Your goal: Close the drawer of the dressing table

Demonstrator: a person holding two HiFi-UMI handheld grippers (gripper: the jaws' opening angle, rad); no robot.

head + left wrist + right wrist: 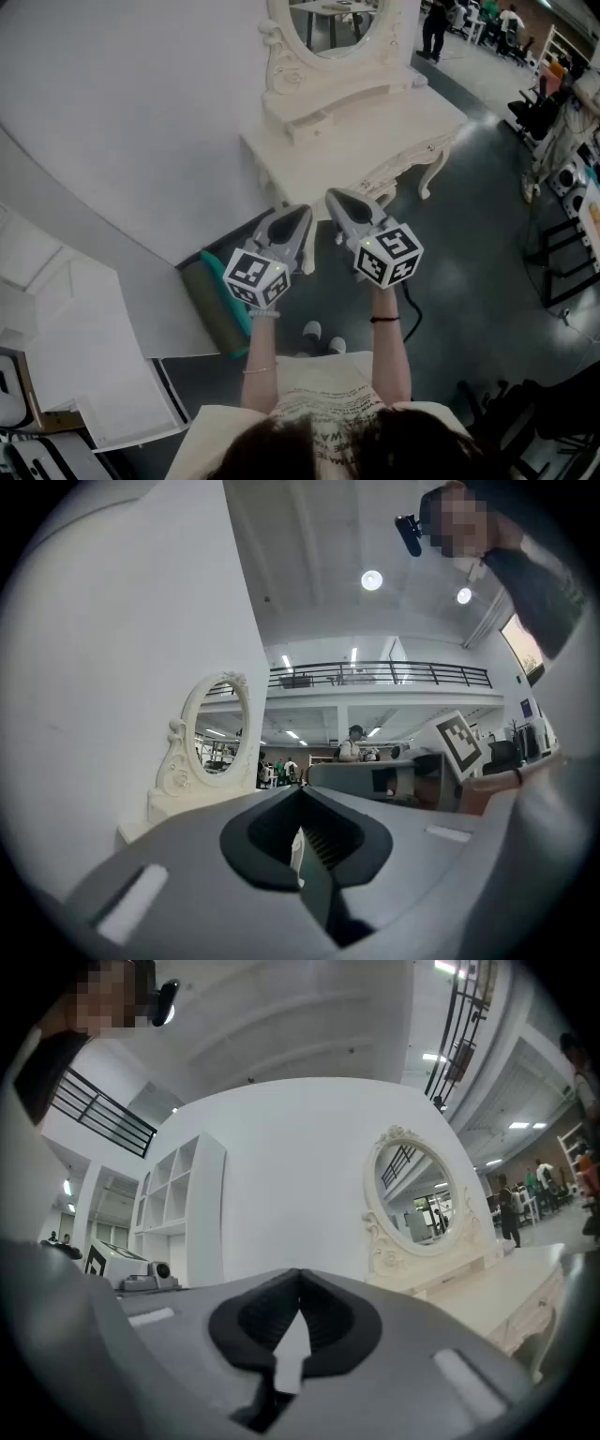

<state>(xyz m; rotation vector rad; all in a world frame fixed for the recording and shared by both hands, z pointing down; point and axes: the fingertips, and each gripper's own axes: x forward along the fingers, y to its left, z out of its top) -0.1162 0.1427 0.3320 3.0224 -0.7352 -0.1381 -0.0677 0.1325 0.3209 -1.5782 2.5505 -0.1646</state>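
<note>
Left hand-held gripper (301, 215) and right hand-held gripper (337, 196), both closed and empty, hover level near the cream carved wooden dressing table (394, 127). Its small cream drawer (314, 121) seems to protrude, so press it squarely inward.

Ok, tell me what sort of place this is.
Likely a big open lab hall, not a home: dressing table against a partition wall, a mezzanine railing overhead, people working beyond.
</note>
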